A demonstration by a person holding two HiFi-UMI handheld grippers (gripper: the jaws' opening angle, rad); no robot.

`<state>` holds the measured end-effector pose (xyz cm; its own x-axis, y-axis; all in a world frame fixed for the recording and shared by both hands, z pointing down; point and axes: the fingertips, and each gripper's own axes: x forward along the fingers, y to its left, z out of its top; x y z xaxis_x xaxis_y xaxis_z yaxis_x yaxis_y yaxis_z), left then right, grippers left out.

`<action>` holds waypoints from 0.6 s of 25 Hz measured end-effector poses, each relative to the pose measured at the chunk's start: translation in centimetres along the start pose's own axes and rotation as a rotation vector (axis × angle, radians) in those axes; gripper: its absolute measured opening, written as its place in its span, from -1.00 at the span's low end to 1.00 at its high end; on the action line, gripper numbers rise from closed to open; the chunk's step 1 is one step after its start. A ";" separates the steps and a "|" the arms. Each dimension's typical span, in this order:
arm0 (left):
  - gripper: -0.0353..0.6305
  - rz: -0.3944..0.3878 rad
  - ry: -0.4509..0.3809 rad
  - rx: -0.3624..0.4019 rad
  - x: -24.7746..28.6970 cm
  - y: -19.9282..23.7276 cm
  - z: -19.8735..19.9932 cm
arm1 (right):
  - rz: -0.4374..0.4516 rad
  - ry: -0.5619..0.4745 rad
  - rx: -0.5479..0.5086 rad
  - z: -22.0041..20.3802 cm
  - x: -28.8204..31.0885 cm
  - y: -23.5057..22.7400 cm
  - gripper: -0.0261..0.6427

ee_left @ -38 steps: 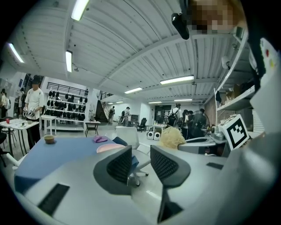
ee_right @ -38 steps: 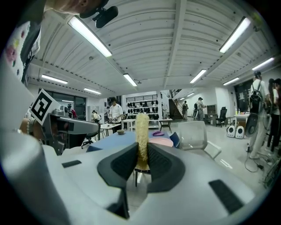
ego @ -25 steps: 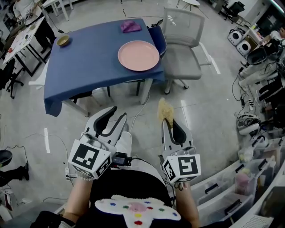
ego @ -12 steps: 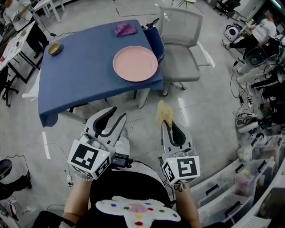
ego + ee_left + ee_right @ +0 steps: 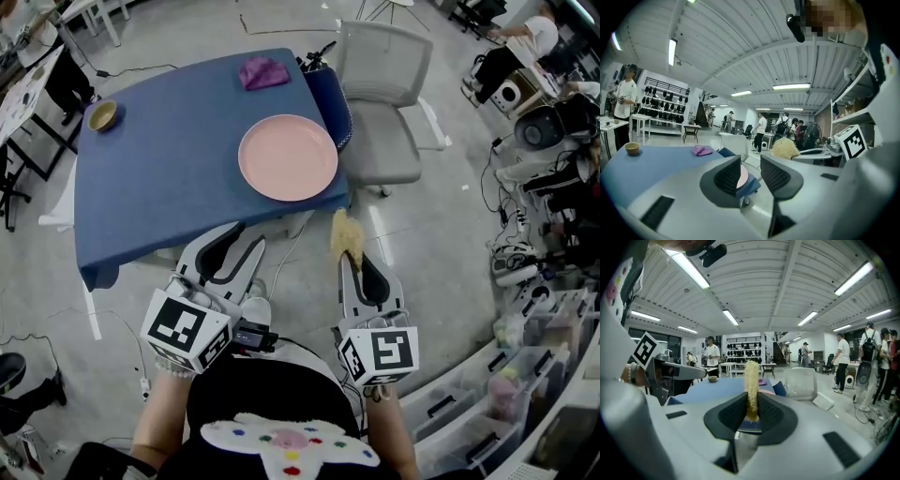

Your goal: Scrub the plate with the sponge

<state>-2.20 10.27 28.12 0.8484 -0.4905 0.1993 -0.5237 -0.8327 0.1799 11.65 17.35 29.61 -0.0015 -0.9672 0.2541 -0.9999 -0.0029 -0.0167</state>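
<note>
The right gripper (image 5: 349, 261) is clamping the sponge (image 5: 345, 234) between its jaws, which are closed tight on it. The sponge is projecting past the jaw tips. The left gripper (image 5: 244, 239) is holding its jaws partly apart, with nothing between them. Both grippers are hovering above the floor, near the table (image 5: 159, 187). The plate (image 5: 288, 157) is lying on the table near its right corner, beside the chair (image 5: 380, 103). A bowl (image 5: 101, 115) and a cloth (image 5: 262, 71) are lying along the table's far edge.

Desk (image 5: 150, 202), one, wearing a blue cover (image 5: 187, 131) that is hanging over its edges. Items lying on it:
- pink plate (image 5: 288, 157), sitting flat near the front right corner;
- crumpled purple cloth (image 5: 262, 72), lying at the far right;
- small tan bowl (image 5: 102, 115), standing upright at the far left, well apart from both.
</note>
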 end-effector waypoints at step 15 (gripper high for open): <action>-0.50 -0.029 -0.004 -0.035 3.9 9.1 2.2 | -0.024 0.033 -0.005 1.8 9.8 1.7 -0.73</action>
<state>-3.50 0.23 28.44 0.8636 -0.4671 0.1896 -0.5010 -0.8372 0.2194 10.00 7.41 30.29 0.0219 -0.9579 0.2861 -0.9997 -0.0245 -0.0057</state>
